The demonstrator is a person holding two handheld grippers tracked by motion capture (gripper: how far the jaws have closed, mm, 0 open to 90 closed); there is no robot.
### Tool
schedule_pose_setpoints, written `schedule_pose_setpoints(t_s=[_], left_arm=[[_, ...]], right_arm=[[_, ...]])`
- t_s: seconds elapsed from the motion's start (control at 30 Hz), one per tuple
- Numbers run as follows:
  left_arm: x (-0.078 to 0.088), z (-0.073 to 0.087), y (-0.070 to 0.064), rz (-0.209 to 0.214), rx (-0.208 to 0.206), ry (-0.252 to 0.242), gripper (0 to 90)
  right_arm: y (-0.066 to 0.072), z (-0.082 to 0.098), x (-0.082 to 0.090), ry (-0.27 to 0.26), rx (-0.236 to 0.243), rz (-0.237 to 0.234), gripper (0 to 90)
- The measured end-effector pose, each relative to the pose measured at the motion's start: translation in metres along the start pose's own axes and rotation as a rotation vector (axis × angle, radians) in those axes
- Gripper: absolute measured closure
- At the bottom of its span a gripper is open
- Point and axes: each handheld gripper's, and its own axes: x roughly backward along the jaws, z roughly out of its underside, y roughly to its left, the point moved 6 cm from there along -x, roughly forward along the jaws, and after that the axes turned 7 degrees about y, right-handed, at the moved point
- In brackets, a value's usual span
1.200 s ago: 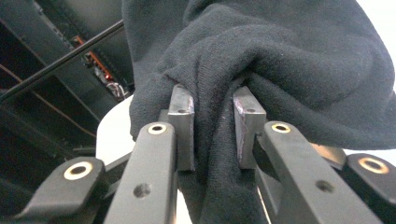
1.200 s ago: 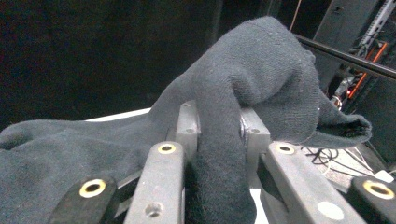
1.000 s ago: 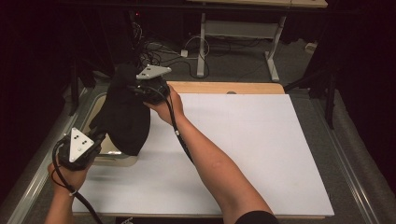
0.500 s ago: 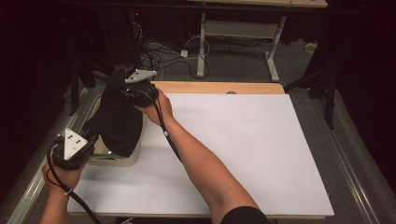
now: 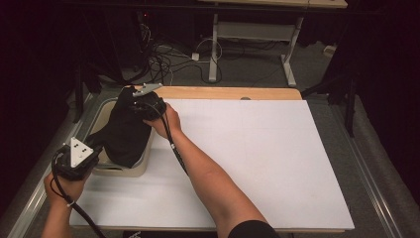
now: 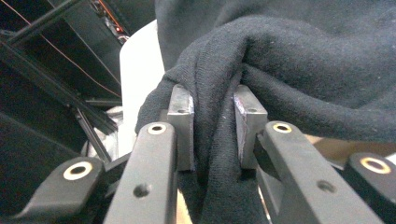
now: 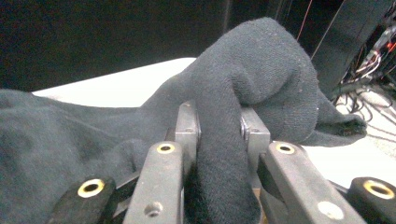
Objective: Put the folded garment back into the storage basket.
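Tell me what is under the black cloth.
Under the black cloth sits a pale tray at the left edge of the white table. The cloth covers the tray's inside, so any contents stay hidden.

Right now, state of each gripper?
Left gripper: closed on a fold of the black cloth, over the beige tray.
Right gripper: closed on another fold of the black cloth.
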Motion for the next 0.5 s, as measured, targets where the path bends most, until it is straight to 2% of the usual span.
schedule_pose_setpoints(t_s=[0.3, 0.5], left_arm=[[-0.002, 0.003, -0.002, 0.017, 0.008, 0.017, 70.4], [0.0, 0.002, -0.001, 0.015, 0.034, 0.011, 62.5]], right_arm=[[0.0, 0.015, -0.012, 0.045, -0.013, -0.01, 74.7], [0.0, 0.019, -0.013, 0.063, -0.023, -0.007, 72.4]])
